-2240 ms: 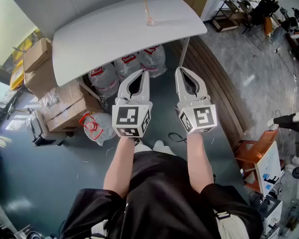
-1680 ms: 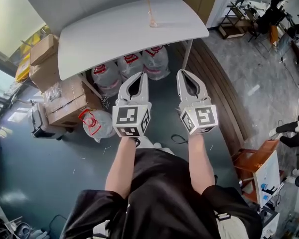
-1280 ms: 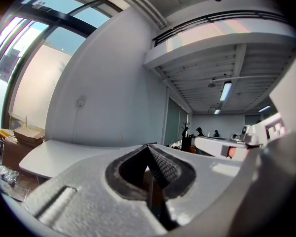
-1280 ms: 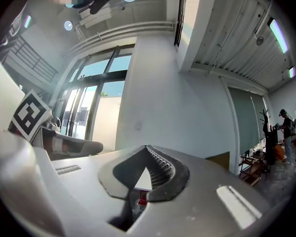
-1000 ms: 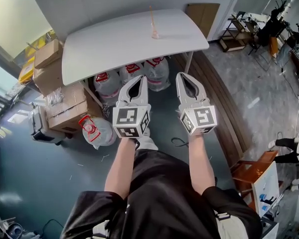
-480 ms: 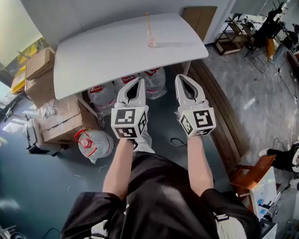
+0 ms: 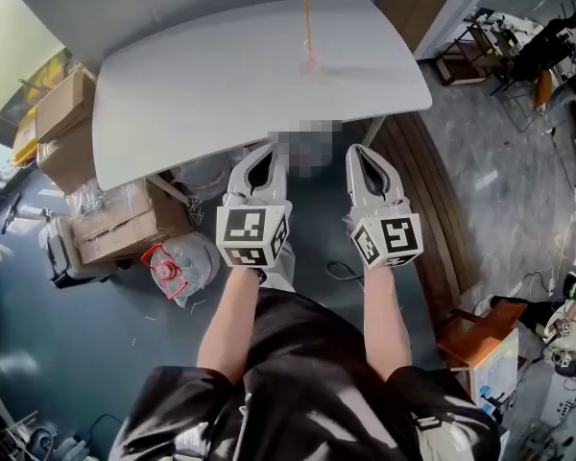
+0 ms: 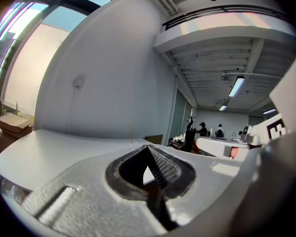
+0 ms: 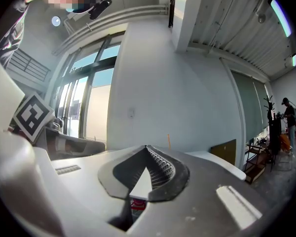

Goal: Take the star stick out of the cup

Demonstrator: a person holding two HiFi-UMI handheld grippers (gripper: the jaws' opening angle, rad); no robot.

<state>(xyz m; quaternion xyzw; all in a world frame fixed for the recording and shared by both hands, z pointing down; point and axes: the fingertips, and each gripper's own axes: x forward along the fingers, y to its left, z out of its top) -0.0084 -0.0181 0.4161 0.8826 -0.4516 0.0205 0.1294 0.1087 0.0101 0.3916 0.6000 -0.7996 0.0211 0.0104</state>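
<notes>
I see the star stick (image 7: pixel 307 22) standing upright in the cup (image 7: pixel 310 66) on the table (image 7: pixel 192 84), long axis vertical, with my left gripper (image 7: pixel 268 149) and right gripper (image 7: pixel 356 151) both closed and empty.

The right gripper (image 9: pixel 147 149), fingers (image 9: pixel 161 171) pressed together and empty, faces the star stick (image 9: pixel 168 142) on the white table (image 9: pixel 207 156).

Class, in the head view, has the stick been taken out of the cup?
No, the stick stands upright in the cup on the white table.
</notes>
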